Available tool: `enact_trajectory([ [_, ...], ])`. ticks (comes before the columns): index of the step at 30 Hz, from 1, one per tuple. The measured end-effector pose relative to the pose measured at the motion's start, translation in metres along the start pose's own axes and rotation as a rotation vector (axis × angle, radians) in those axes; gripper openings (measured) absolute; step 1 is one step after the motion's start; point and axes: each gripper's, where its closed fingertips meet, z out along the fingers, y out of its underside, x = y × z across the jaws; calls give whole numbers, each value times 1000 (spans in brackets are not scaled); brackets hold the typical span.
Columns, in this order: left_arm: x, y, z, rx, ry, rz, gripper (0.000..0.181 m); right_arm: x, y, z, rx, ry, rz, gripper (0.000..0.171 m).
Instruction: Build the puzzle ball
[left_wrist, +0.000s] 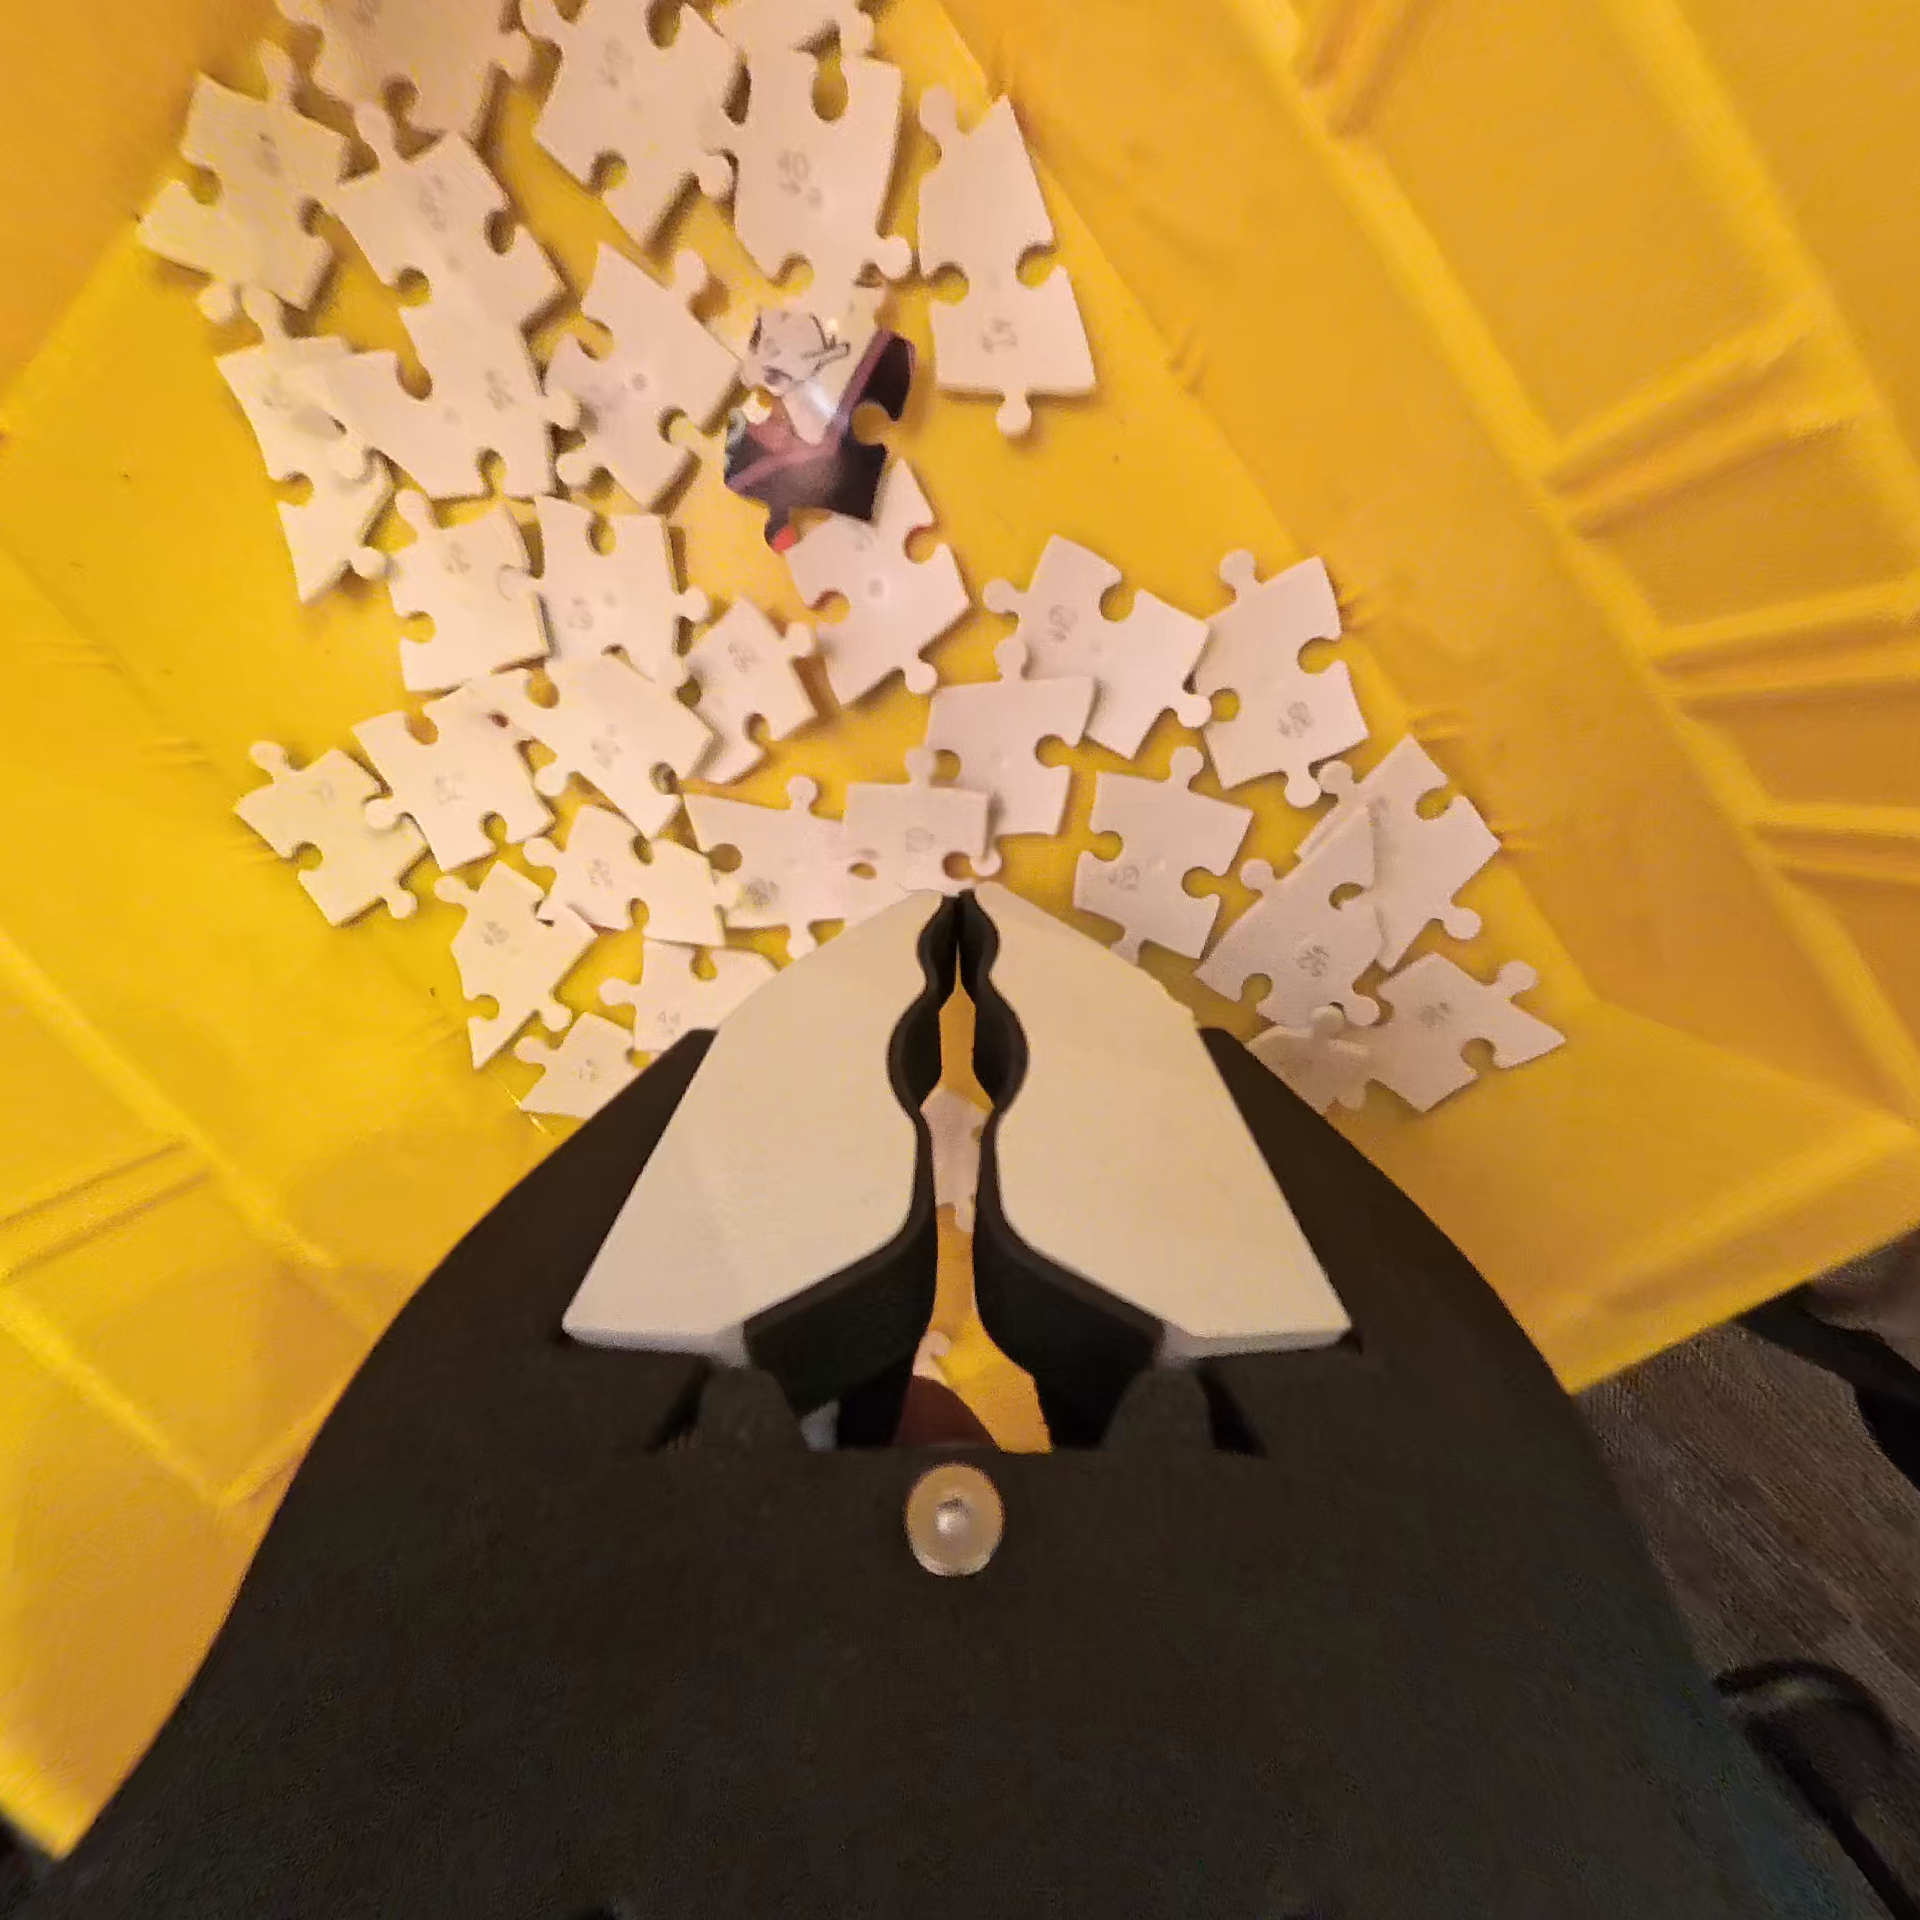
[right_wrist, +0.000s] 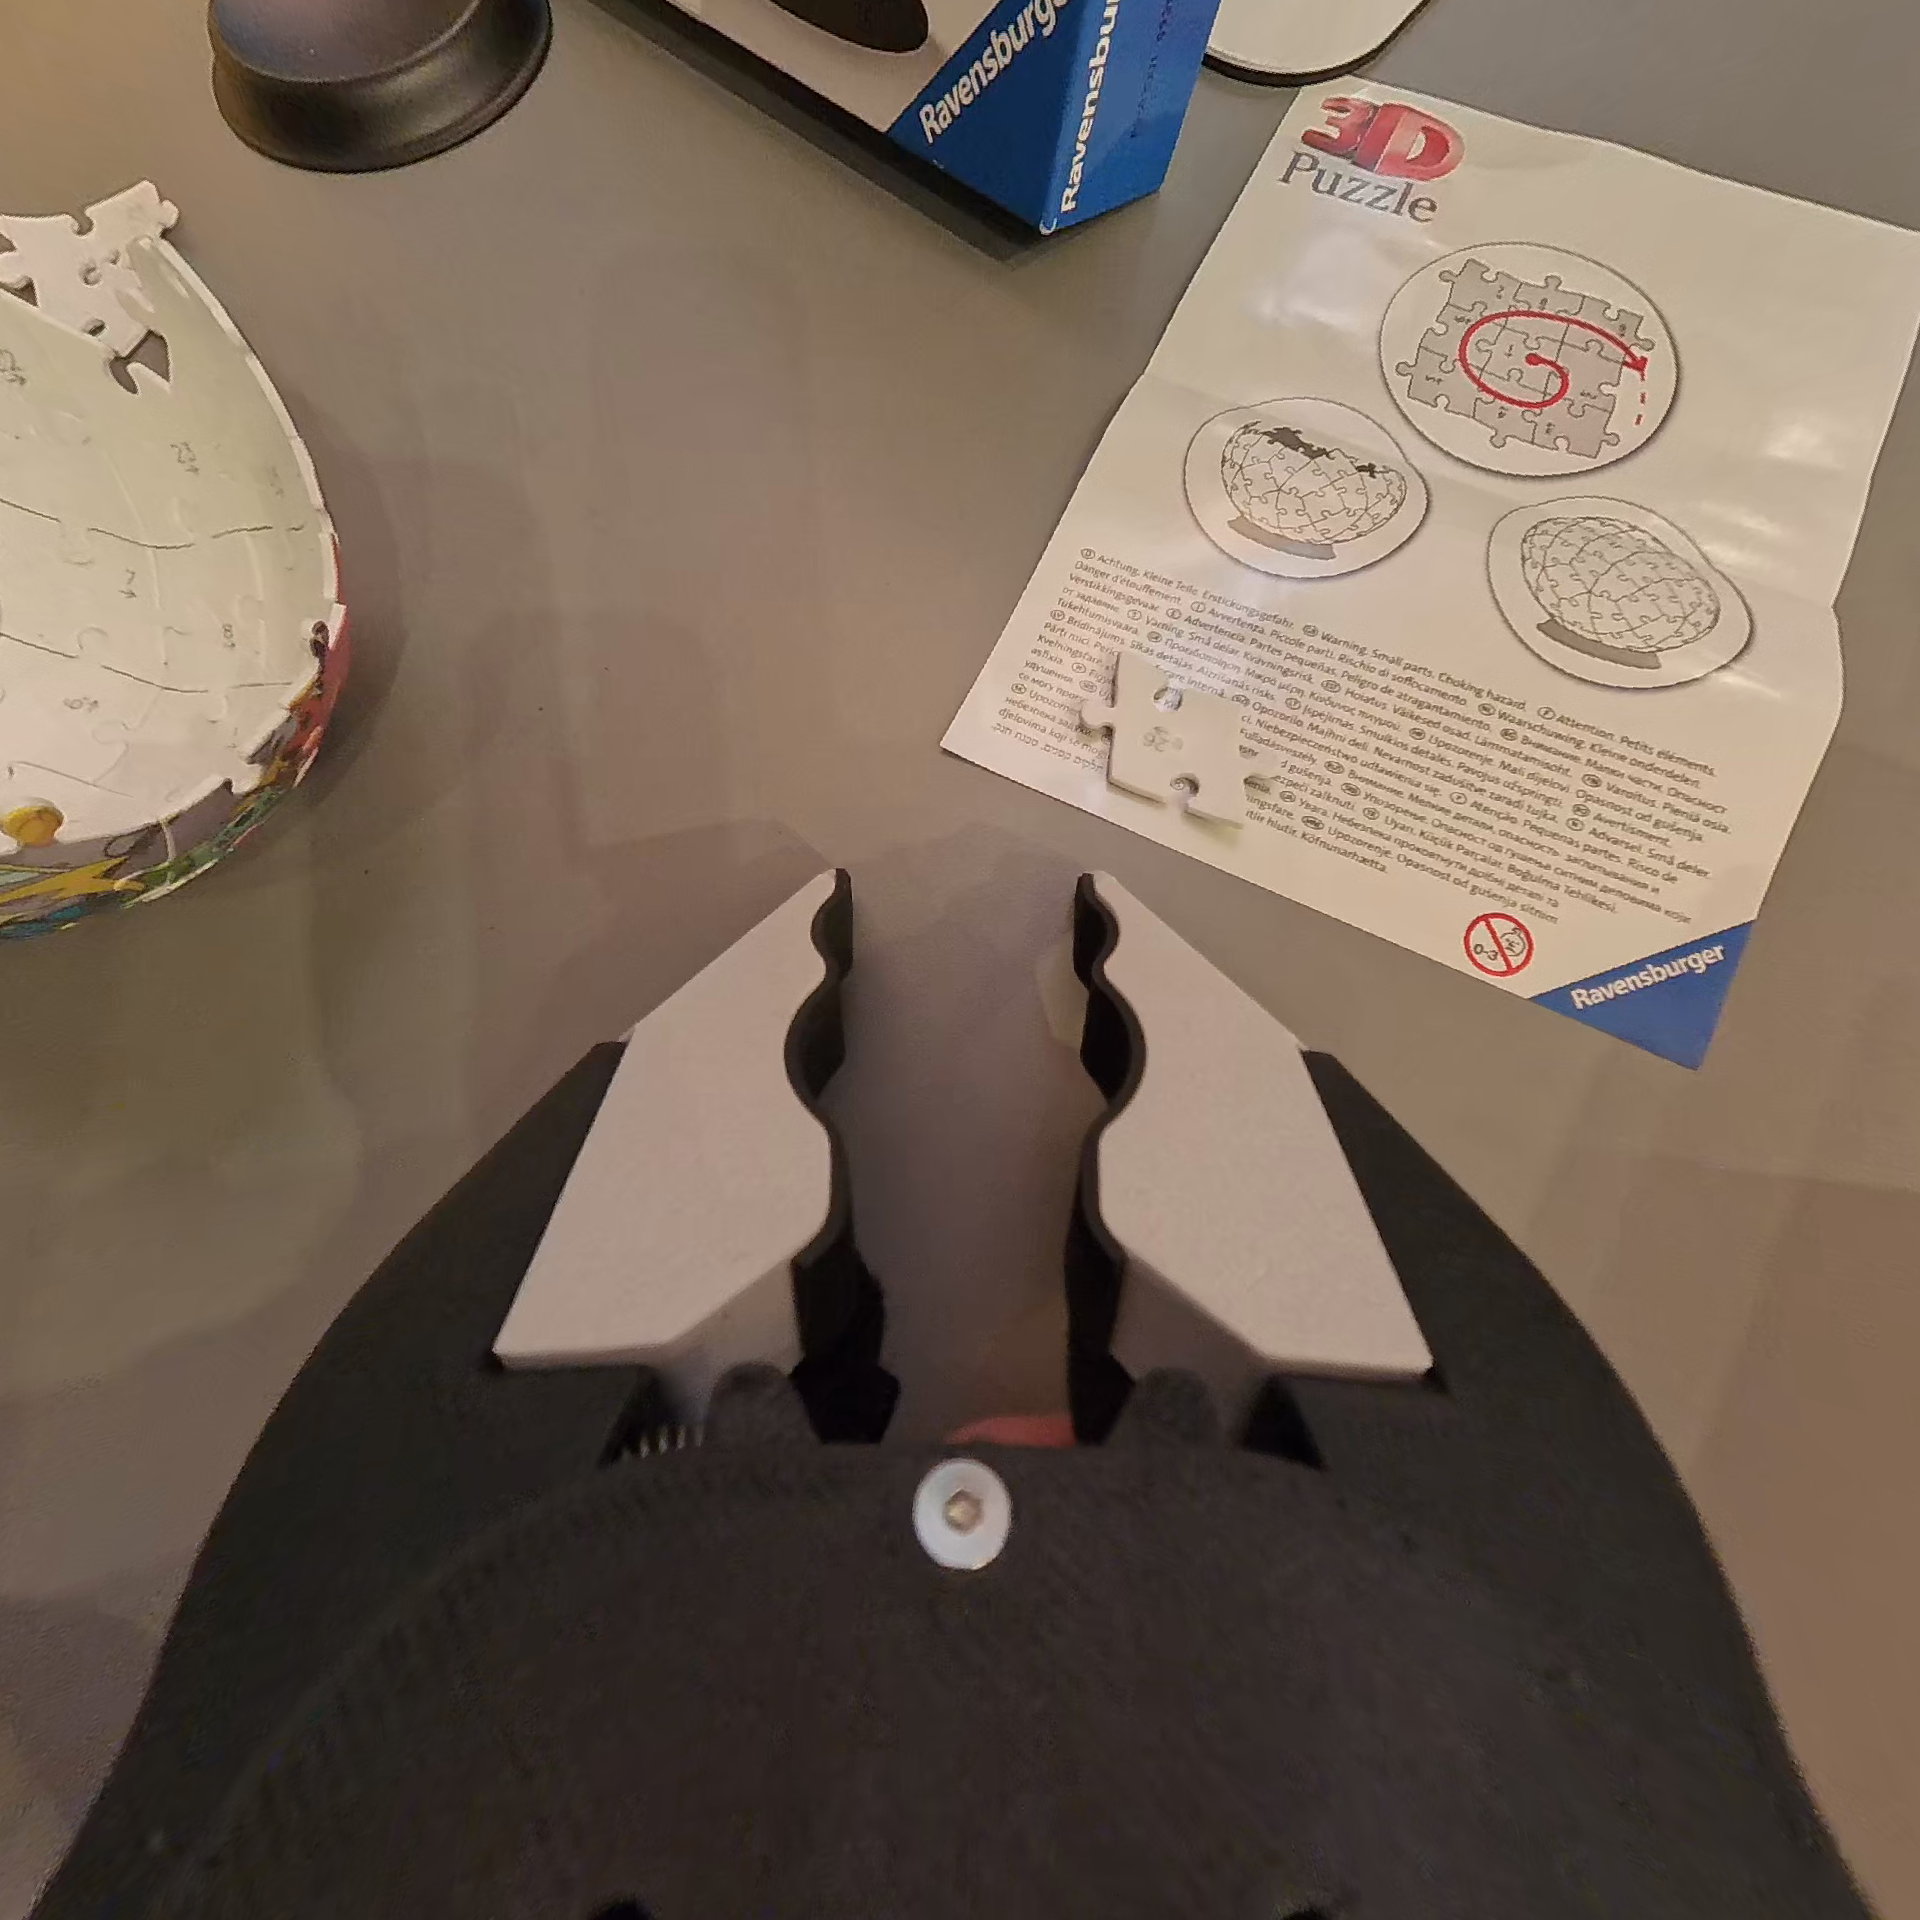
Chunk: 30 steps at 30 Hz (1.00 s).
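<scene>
**Half-built puzzle ball on the tabletop, loose pieces in a yellow bin**

The puzzle ball (right_wrist: 156, 582) was a partly built shell at the left edge of the right wrist view, resting on the grey tabletop (right_wrist: 644, 540). Its white inner face showed curved rows of joined pieces, its outer rim carried colourful print, and the top edge was jagged with open tabs. A single white piece (right_wrist: 1169, 750) lay blank side up on the lower left corner of the instruction sheet (right_wrist: 1455, 540), well apart from the shell. The loose pieces (left_wrist: 623, 623) sat in a scattered, overlapping heap on the floor of a yellow bin (left_wrist: 1351, 364), nearly all white side up; one printed piece (left_wrist: 816, 426) lay picture side up among them.

The left hand-held gripper (left_wrist: 958, 906) pointed down into the bin, its tips closed together right at the near edge of a white piece (left_wrist: 914, 831); whether it actually pinched that piece could not be told. The right hand-held gripper (right_wrist: 961, 894) hovered over bare tabletop between the shell and the sheet, its jaws set wide with nothing between them.

The shell was cut off by the frame. At the top edge, a blue box (right_wrist: 1039, 125) and a dark round base (right_wrist: 379, 88) were only partly visible.
</scene>
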Motion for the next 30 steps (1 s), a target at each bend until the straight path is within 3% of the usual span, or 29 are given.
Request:
enact_trajectory([
  [5,-16,-9,-12,61,-56,-66,2,0,0,0,1,-5,3,42],
  [16,-61,-19,14,82,-244,-192,28,-1,0,0,2,-14,9,42],
  [21,-60,-26,19,118,-187,-242,13,-1,0,0,3,-17,12,42],
  [30,-57,-20,4,107,-228,-209,3,-1,0,-1,4,-22,17,42],
])
